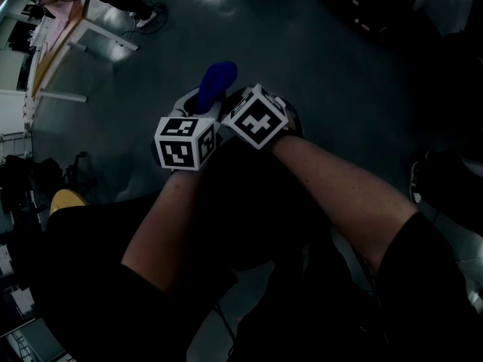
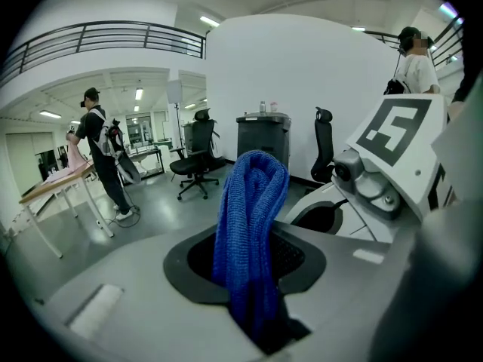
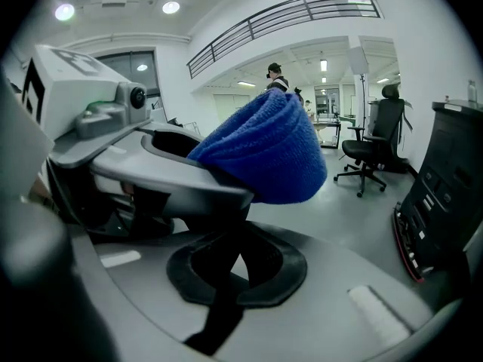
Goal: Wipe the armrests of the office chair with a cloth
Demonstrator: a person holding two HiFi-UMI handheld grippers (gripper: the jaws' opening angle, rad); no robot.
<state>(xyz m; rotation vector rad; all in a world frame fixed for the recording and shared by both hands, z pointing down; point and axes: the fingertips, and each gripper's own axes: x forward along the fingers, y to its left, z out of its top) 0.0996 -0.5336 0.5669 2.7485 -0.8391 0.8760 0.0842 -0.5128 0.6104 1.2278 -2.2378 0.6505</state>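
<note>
Blue cloth (image 2: 250, 217), its lower end hidden, is clamped by the left gripper (image 2: 255, 276); right gripper (image 3: 235, 276) closed.

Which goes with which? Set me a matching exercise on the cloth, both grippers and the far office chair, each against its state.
1 cloth
2 left gripper
3 right gripper
4 office chair

A stands on the floor far off
B jaws together, nothing between
C blue, sticks up from jaws
D shut on the cloth

Pairs: 1-C, 2-D, 3-B, 4-A
</note>
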